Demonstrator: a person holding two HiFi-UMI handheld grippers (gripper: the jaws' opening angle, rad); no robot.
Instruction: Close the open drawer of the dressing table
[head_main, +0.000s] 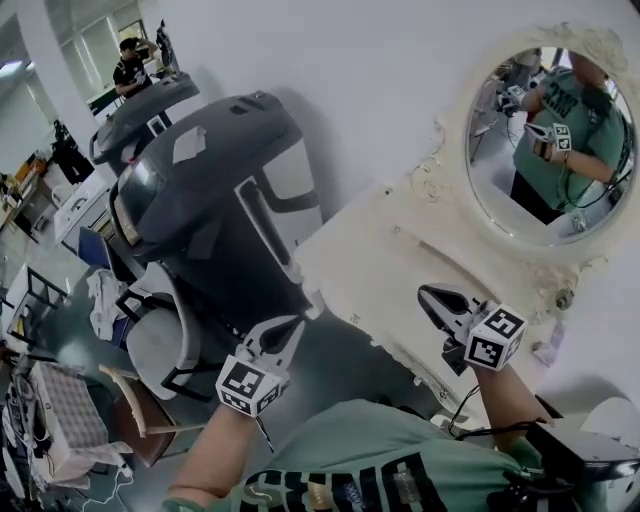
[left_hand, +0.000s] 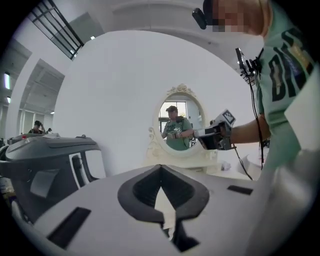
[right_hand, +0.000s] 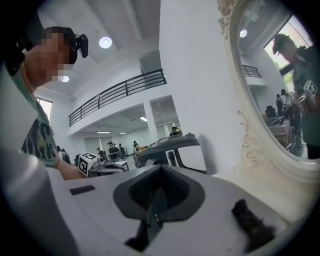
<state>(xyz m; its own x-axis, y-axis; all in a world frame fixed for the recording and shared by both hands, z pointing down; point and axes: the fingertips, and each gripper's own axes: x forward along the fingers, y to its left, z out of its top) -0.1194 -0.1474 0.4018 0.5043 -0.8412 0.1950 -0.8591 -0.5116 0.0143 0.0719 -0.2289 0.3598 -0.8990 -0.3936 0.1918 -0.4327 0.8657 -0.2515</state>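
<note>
The white dressing table (head_main: 372, 262) stands against the wall at the right, with an oval carved mirror (head_main: 551, 140) above it. No view shows its drawer front. Both grippers are raised level in front of the person. My left gripper (head_main: 295, 324) hangs left of the table, in front of the grey machine, jaws shut and empty. My right gripper (head_main: 426, 294) is over the table's front edge, its jaws together with nothing in them. The left gripper view looks at the mirror (left_hand: 181, 122) and the right gripper (left_hand: 201, 134). The left gripper (right_hand: 107, 167) shows in the right gripper view, beside the mirror (right_hand: 280, 90).
A big grey pod-shaped machine (head_main: 210, 200) stands close to the left of the table, a second one (head_main: 140, 115) behind it. A wooden stool (head_main: 140, 410) and a wire basket (head_main: 65, 405) are at the lower left. Small items (head_main: 548, 350) lie on the table's right end. People stand far back.
</note>
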